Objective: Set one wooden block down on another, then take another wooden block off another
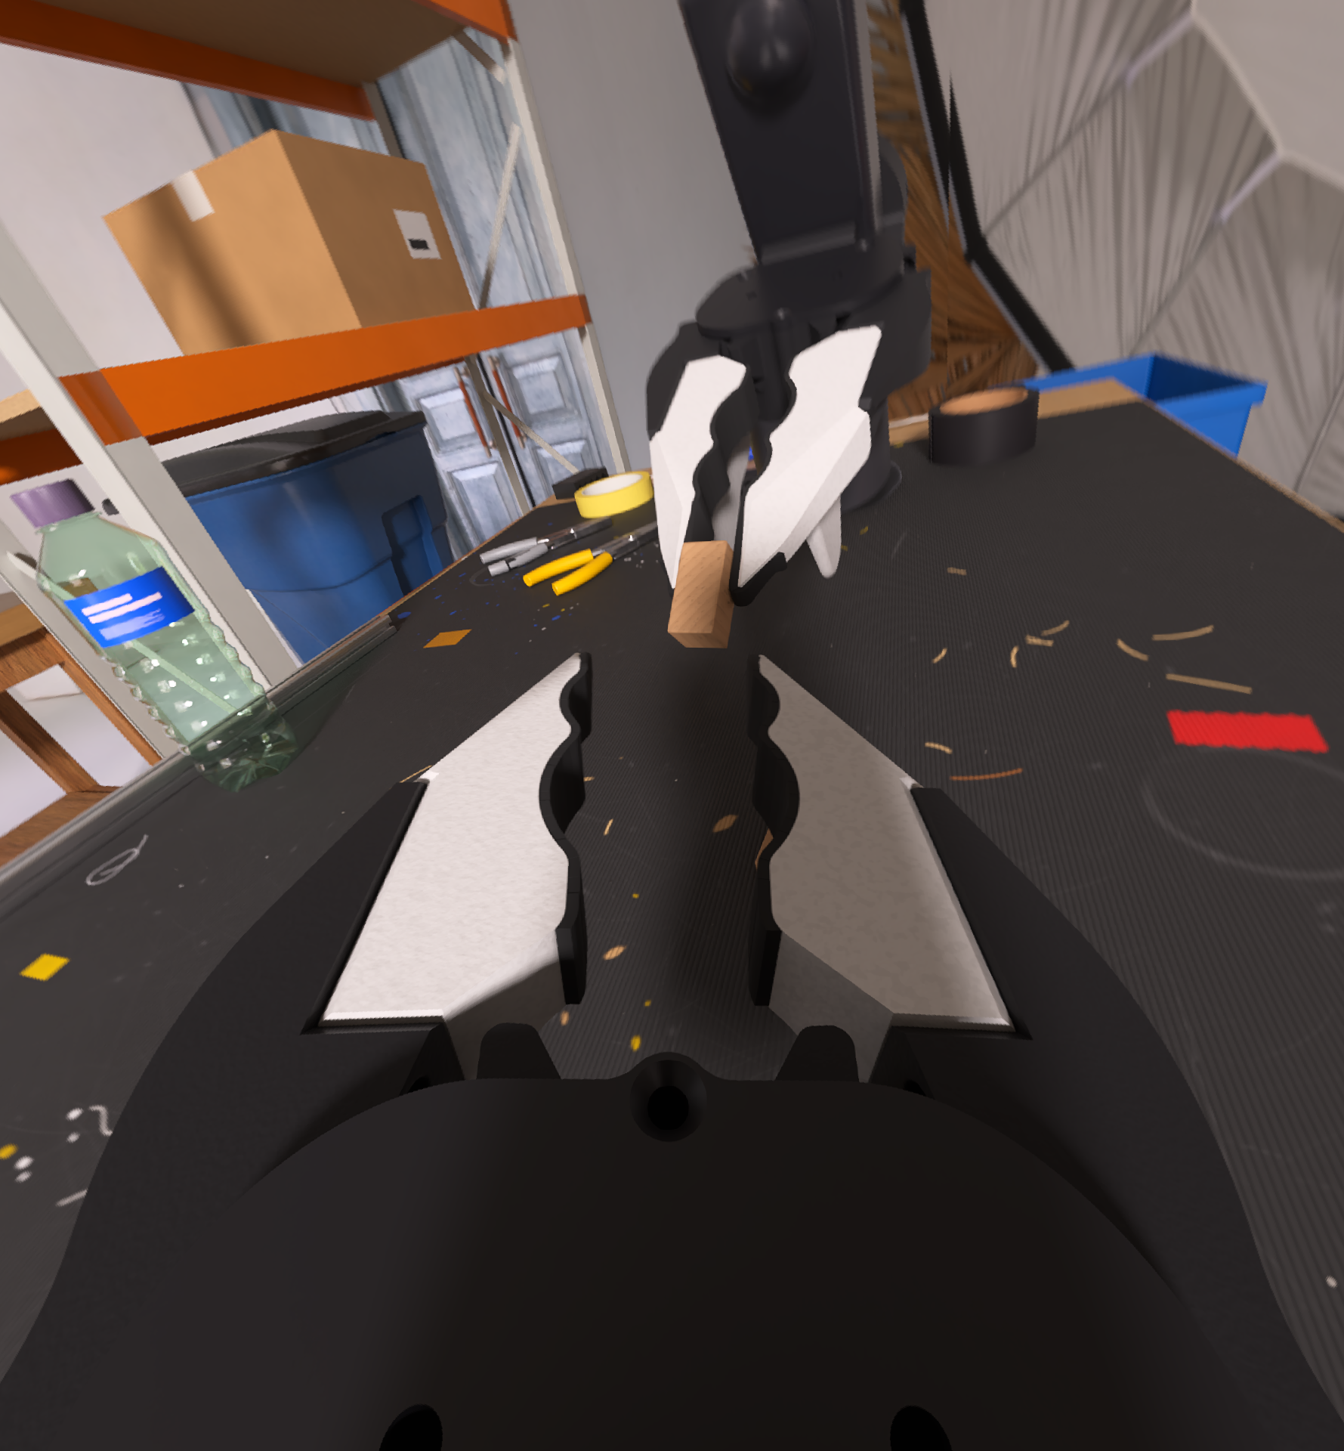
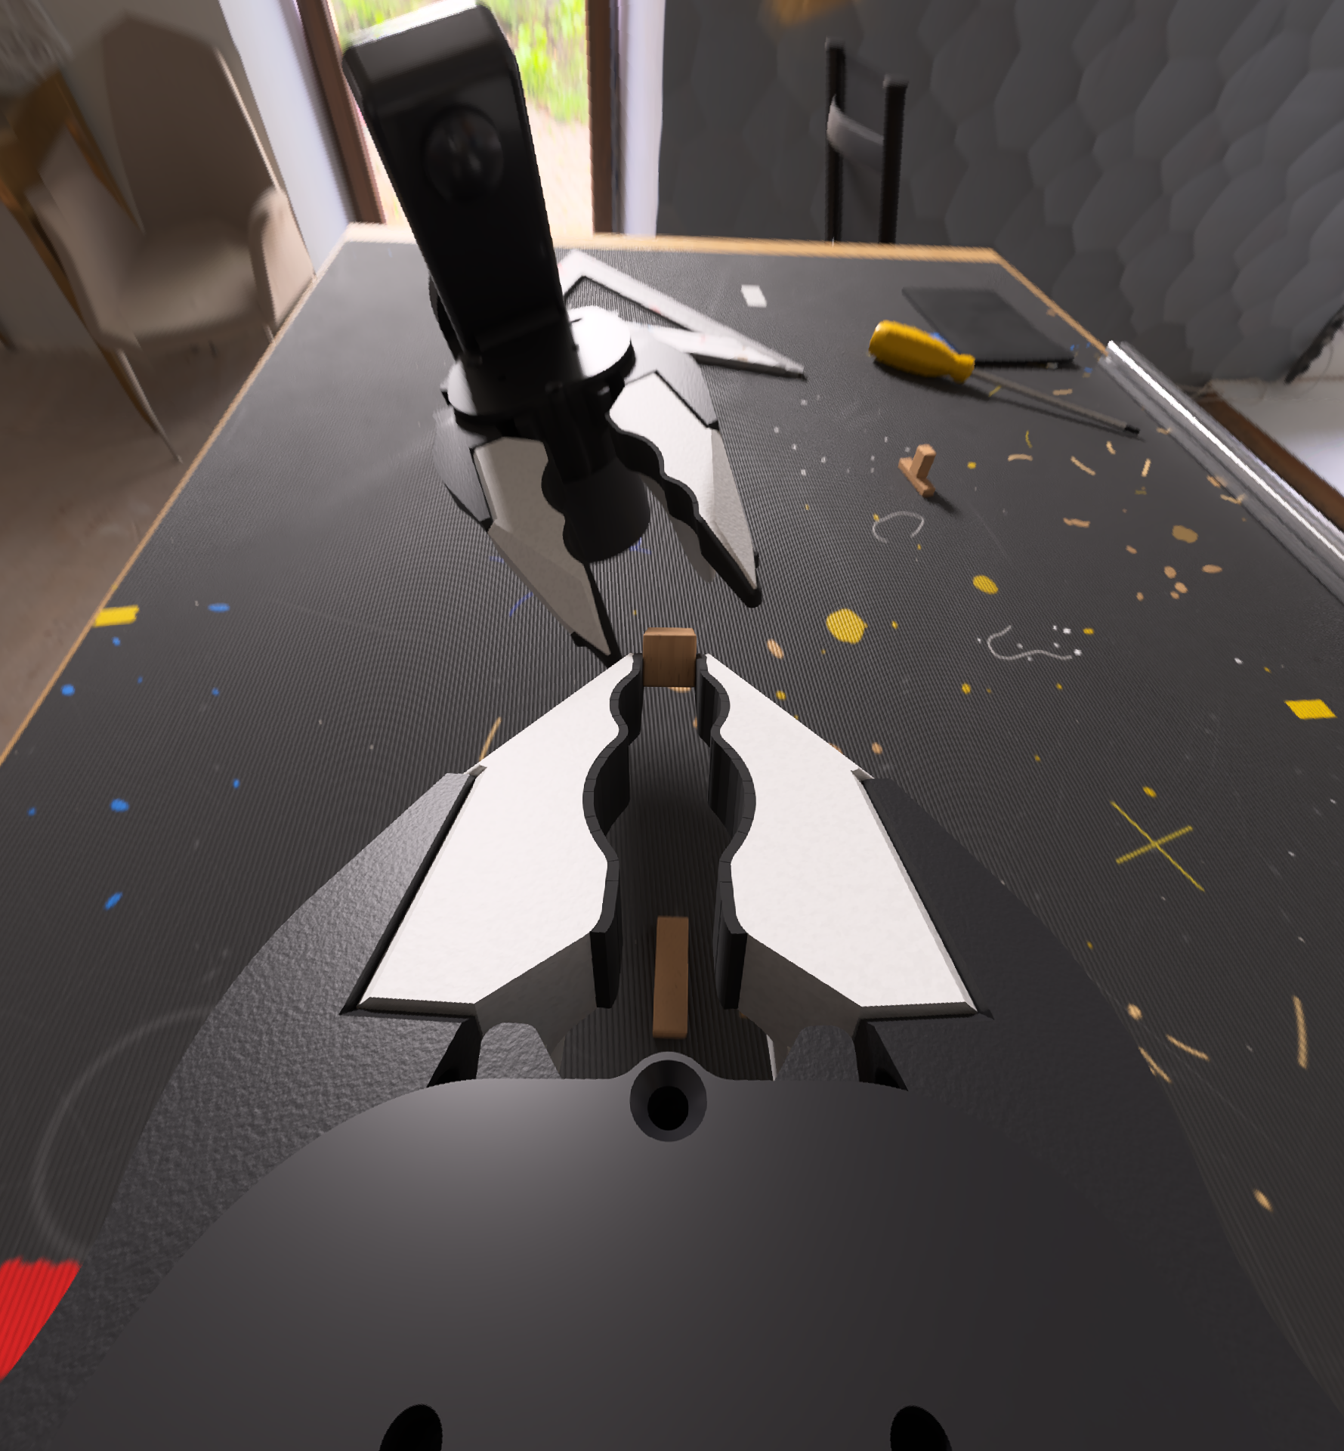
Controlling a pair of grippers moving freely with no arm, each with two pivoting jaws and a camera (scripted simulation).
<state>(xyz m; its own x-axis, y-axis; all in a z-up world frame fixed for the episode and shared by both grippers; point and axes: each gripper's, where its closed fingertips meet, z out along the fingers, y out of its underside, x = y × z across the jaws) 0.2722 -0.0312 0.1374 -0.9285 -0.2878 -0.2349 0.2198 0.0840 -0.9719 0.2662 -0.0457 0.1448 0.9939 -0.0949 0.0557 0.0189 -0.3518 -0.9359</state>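
Observation:
My right gripper (image 2: 668, 667) is shut on a small wooden block (image 2: 668, 658), gripped at the fingertips. The left wrist view shows this block (image 1: 700, 593) tilted and held above the black mat. A second wooden block (image 2: 670, 977) lies flat on the mat below, between my right fingers and nearer their base. Two more small blocks (image 2: 920, 471) sit one on the other at the far right. My left gripper (image 1: 672, 667) is open and empty, facing the right gripper (image 1: 708, 577) at close range. It also shows in the right wrist view (image 2: 676, 620), just beyond the held block.
A plastic bottle (image 1: 150, 628) stands at the table's left edge. Yellow tape (image 1: 613, 493), pliers (image 1: 566, 569) and a black tape roll (image 1: 982, 428) lie at the far end. A yellow screwdriver (image 2: 923, 353), a metal square (image 2: 700, 330) and a black pad (image 2: 982, 326) lie beyond the left gripper.

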